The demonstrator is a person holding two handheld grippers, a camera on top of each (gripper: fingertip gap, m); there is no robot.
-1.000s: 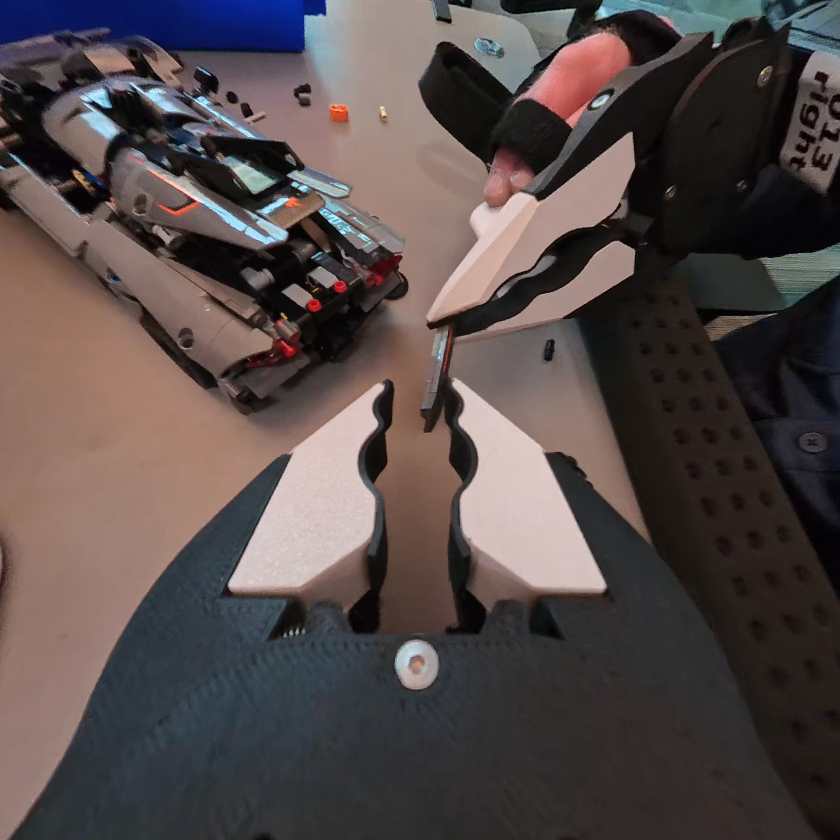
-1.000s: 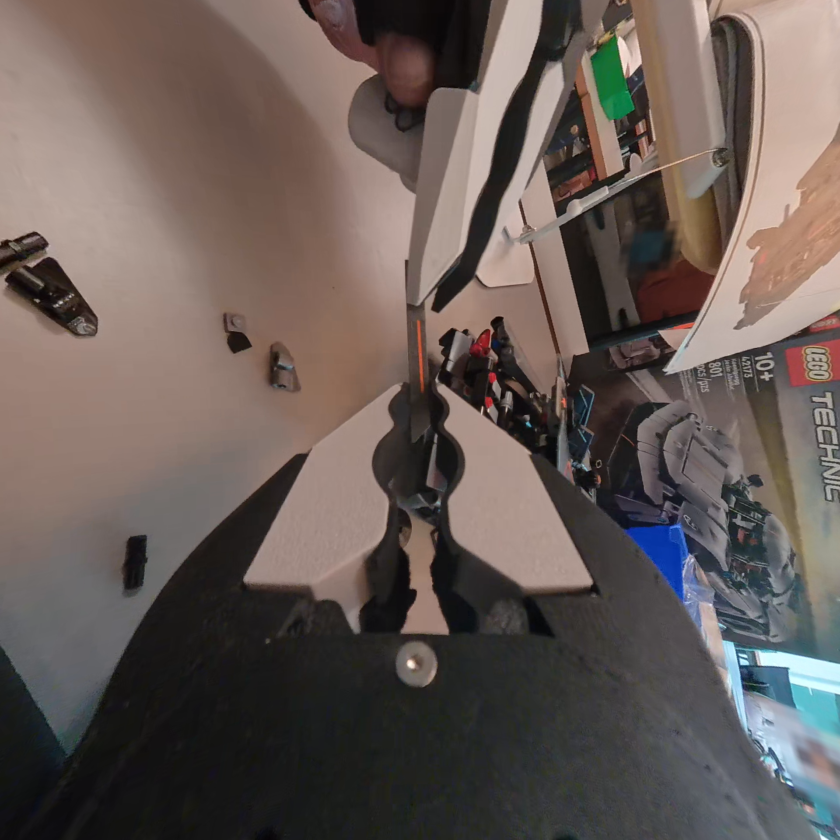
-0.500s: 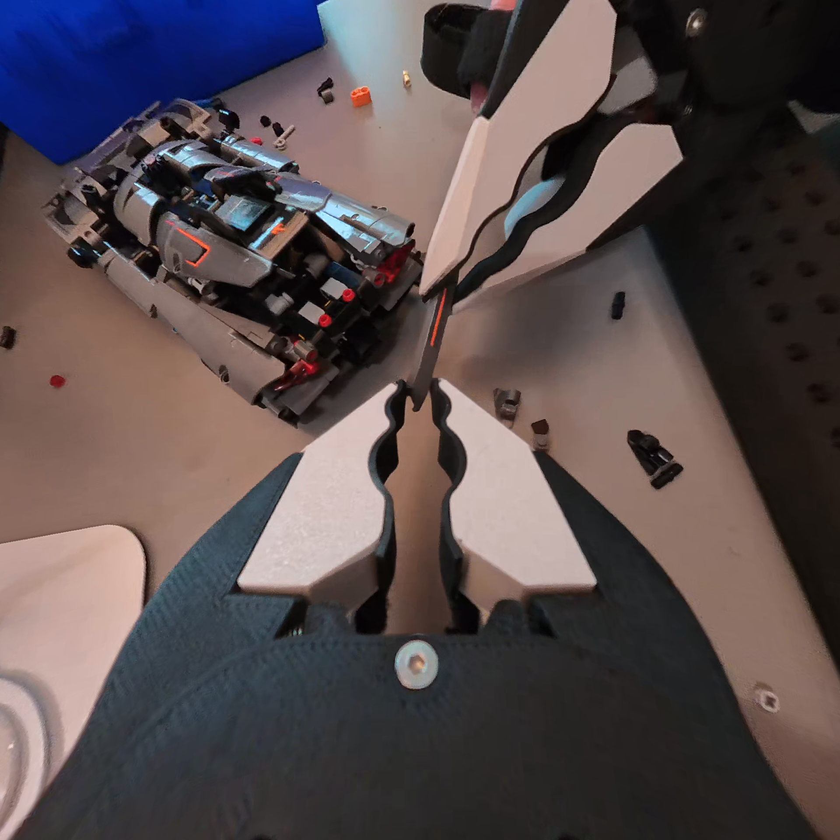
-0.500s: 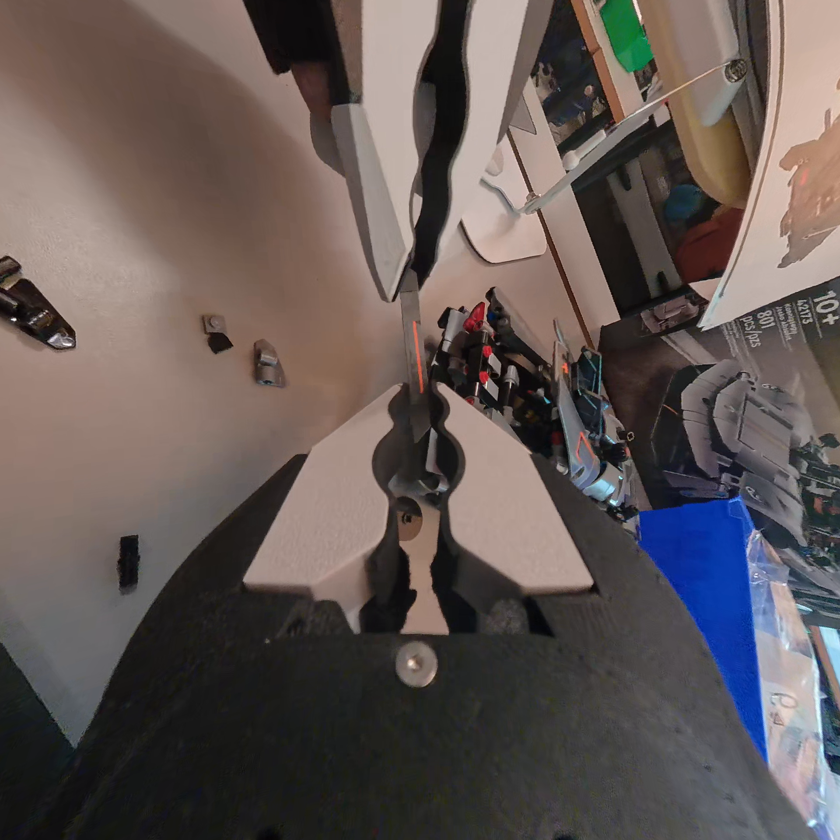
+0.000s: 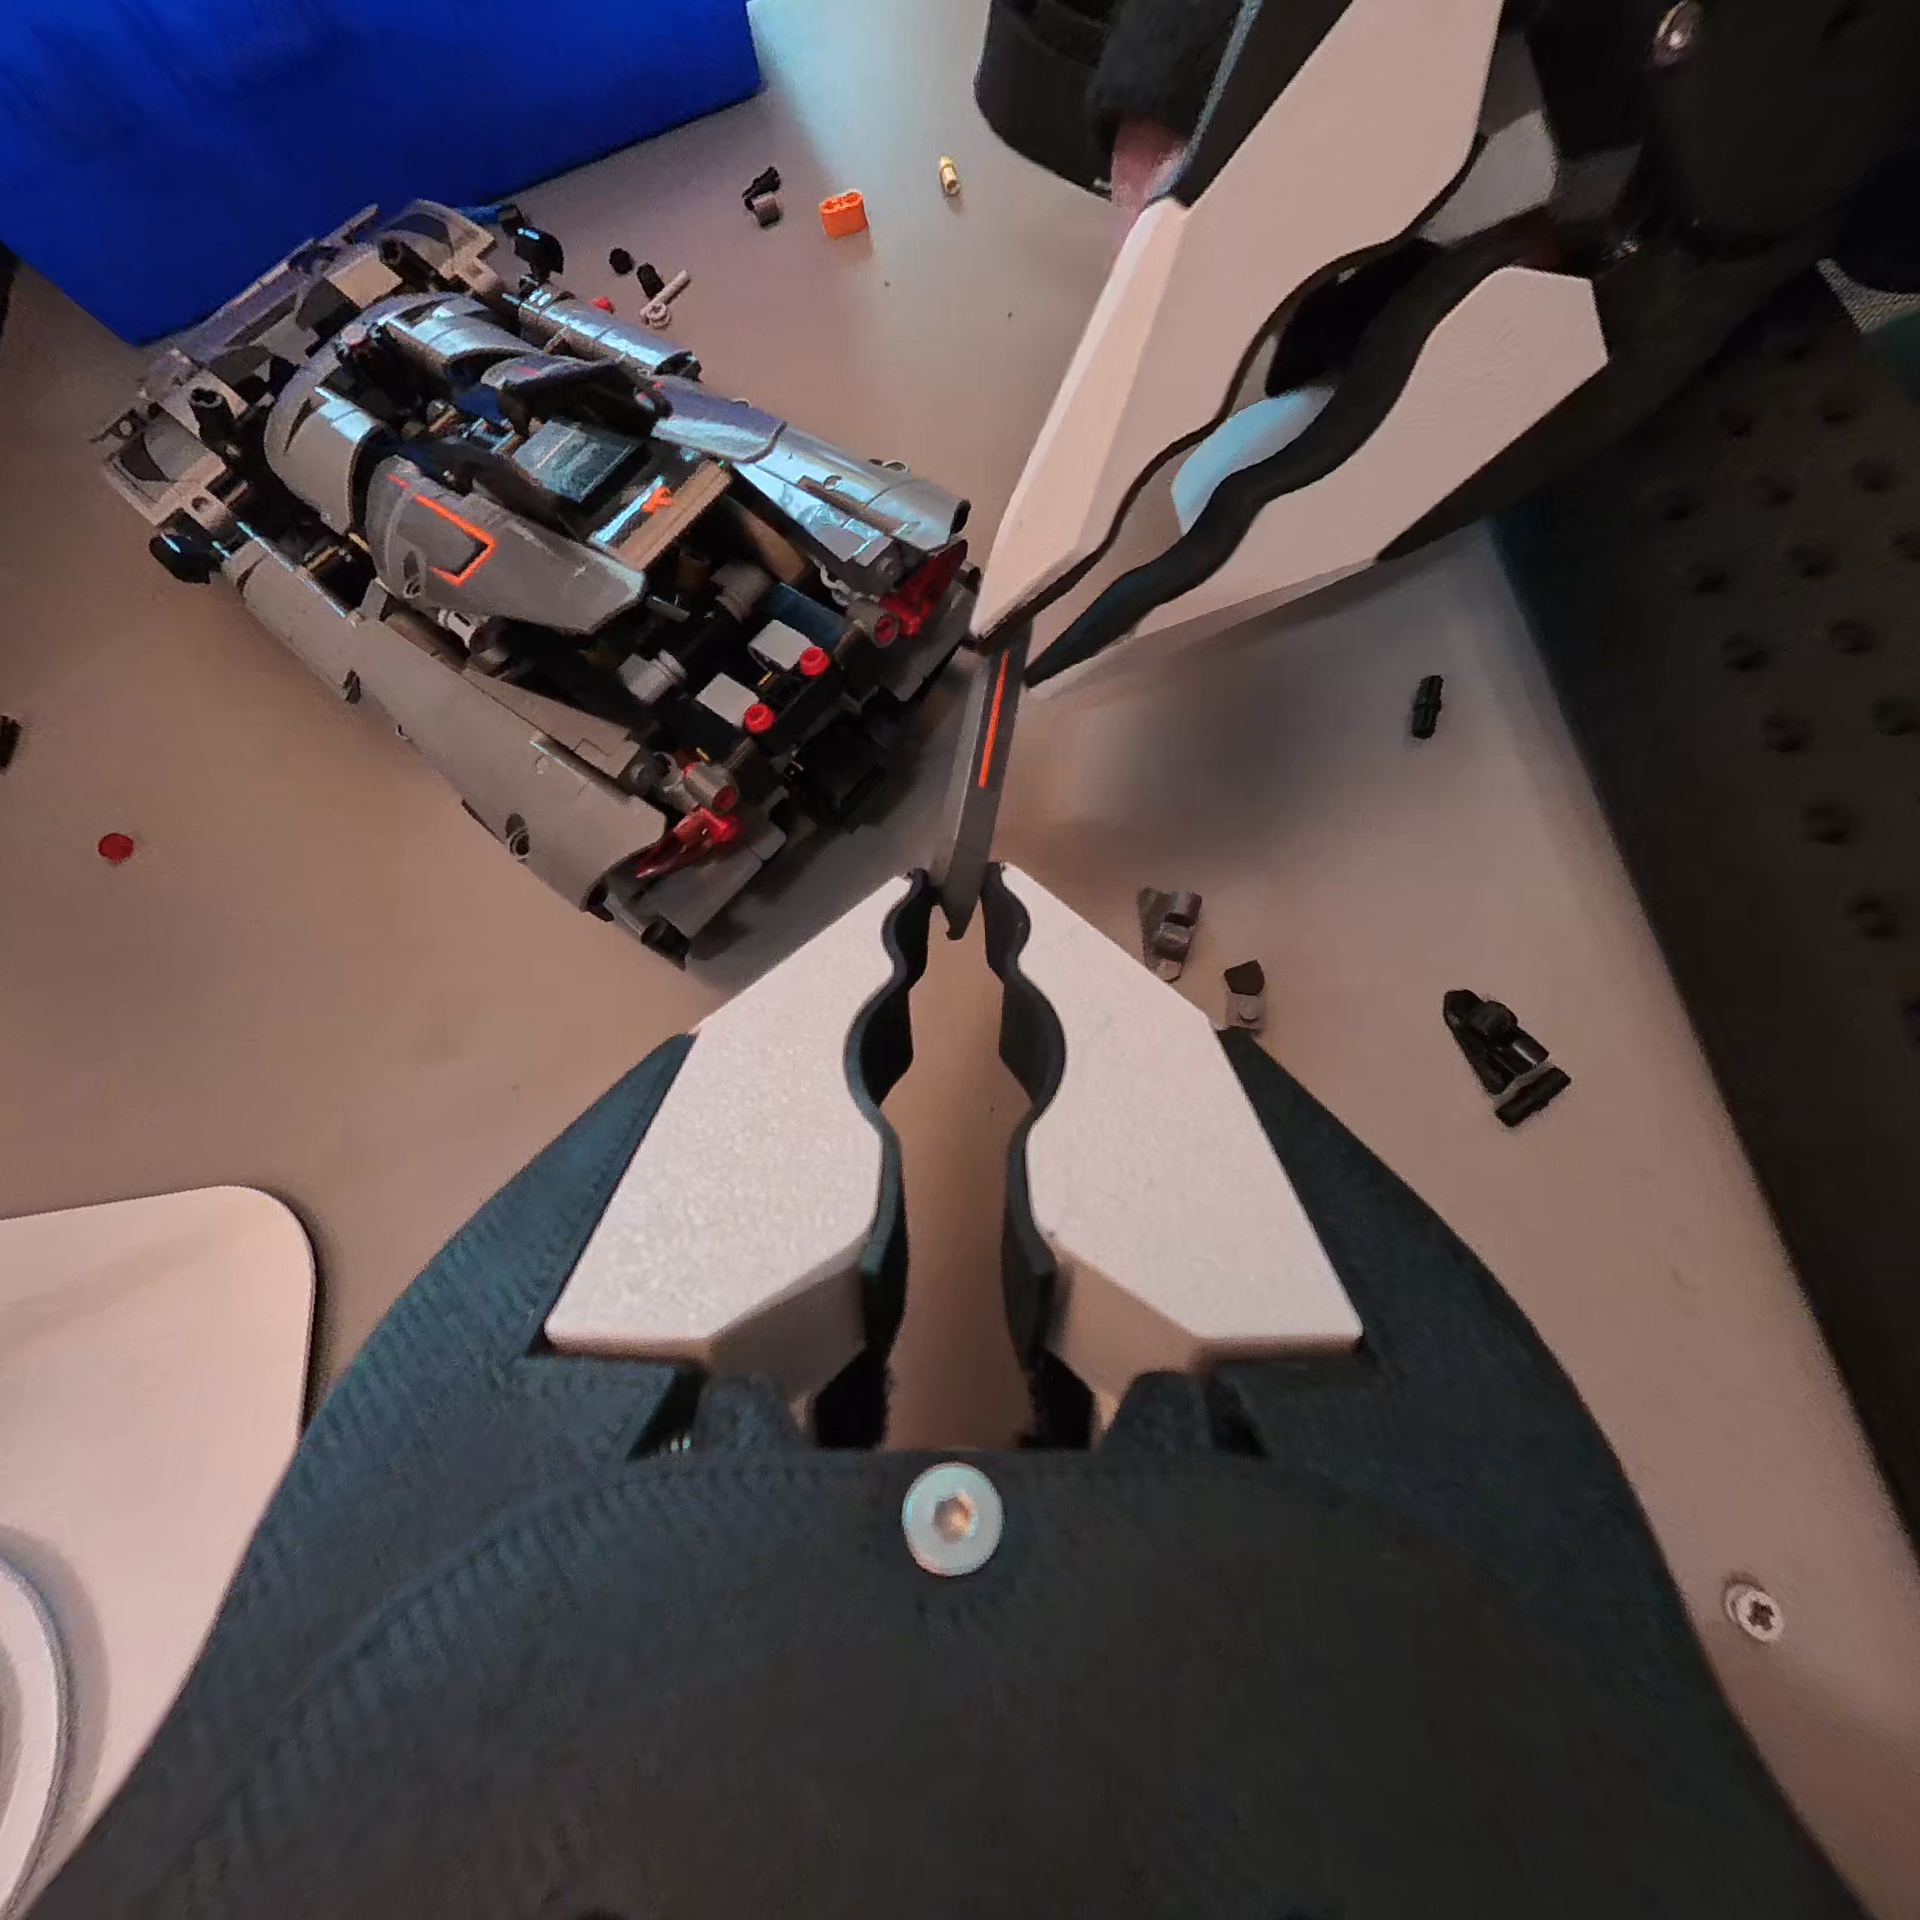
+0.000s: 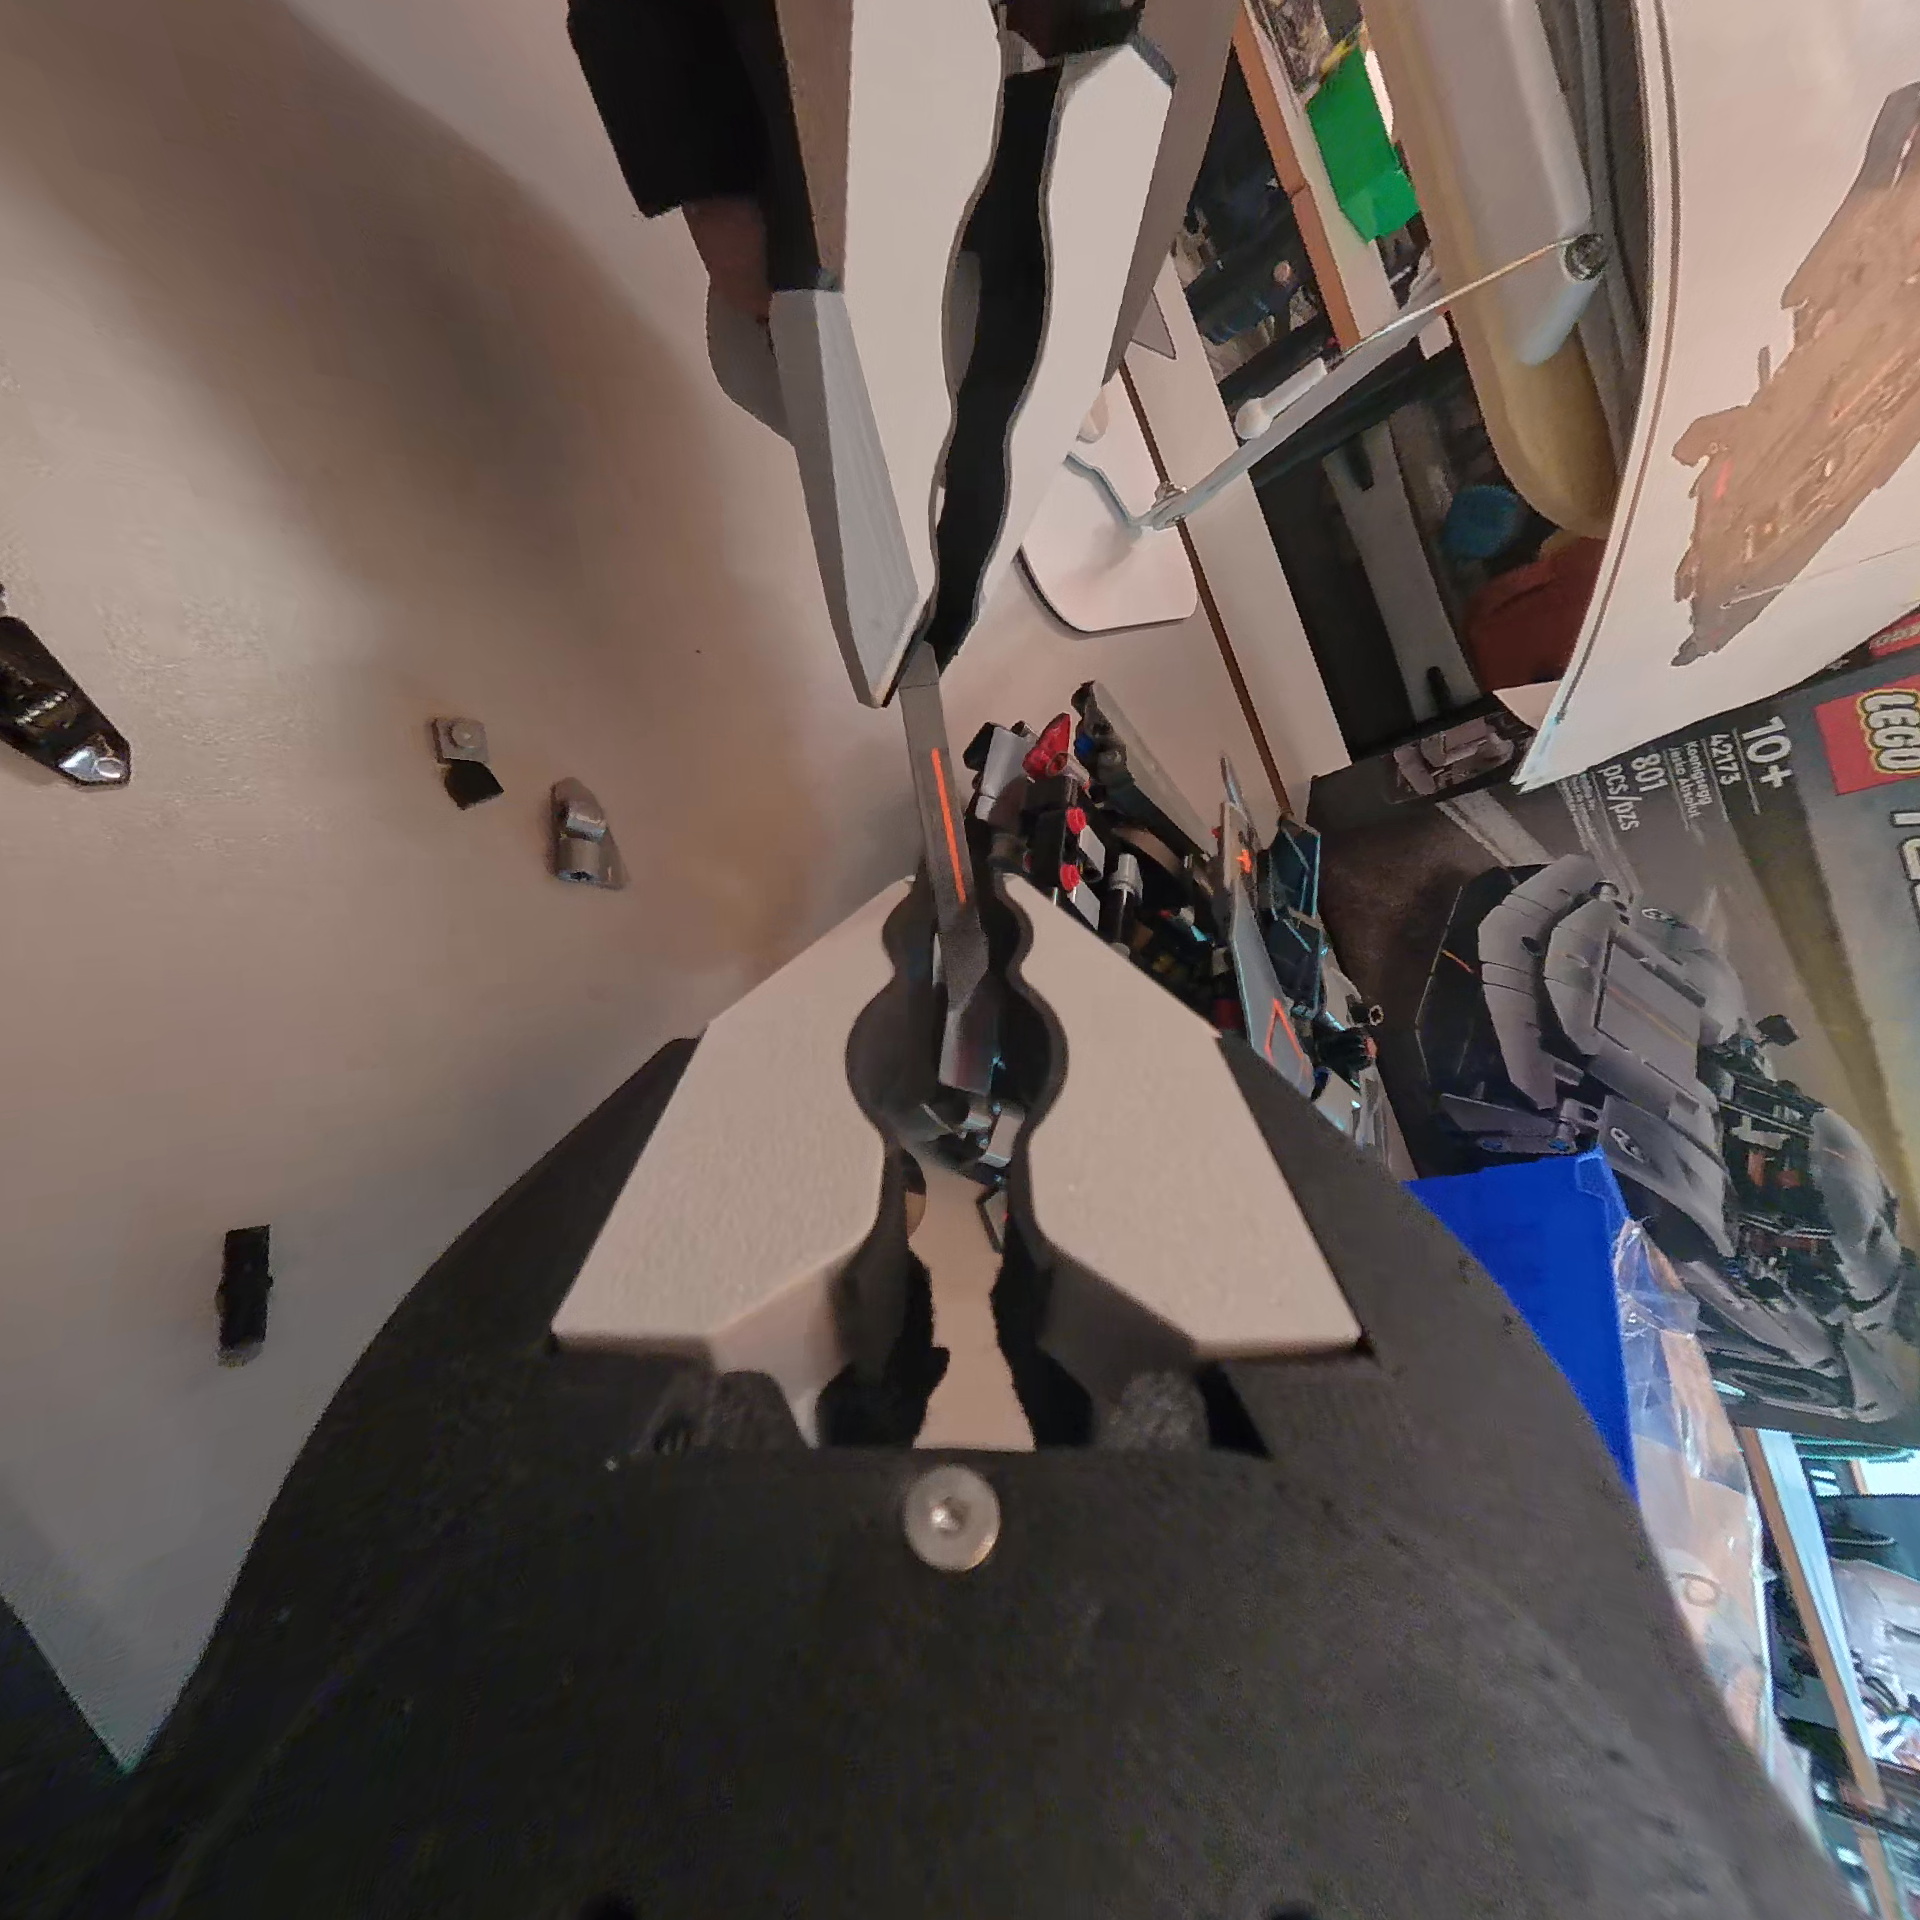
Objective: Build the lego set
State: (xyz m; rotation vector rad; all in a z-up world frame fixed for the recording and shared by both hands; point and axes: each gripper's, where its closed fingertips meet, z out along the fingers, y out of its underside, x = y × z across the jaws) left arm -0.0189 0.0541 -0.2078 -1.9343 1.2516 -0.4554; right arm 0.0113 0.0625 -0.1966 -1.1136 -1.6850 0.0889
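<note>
With the grey car model (image 5: 540, 582) sitting largely assembled toward the desk's (image 5: 260, 1039) far edge, loose pieces (image 5: 1501, 1055) remaining, both the left gripper (image 5: 951, 914) and right gripper (image 6: 961, 935) are clamping one grey panel (image 5: 982, 769) above the desk.

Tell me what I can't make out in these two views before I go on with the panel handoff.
- Grey panel: both ends sit inside the left gripper and right gripper; how it is seated is hidden.
- Lego car: in the right wrist view, mostly hidden behind the right gripper.
- Small black pin: too small to identify.
- Blue bin: blurred, cut off by the top edge.
</note>
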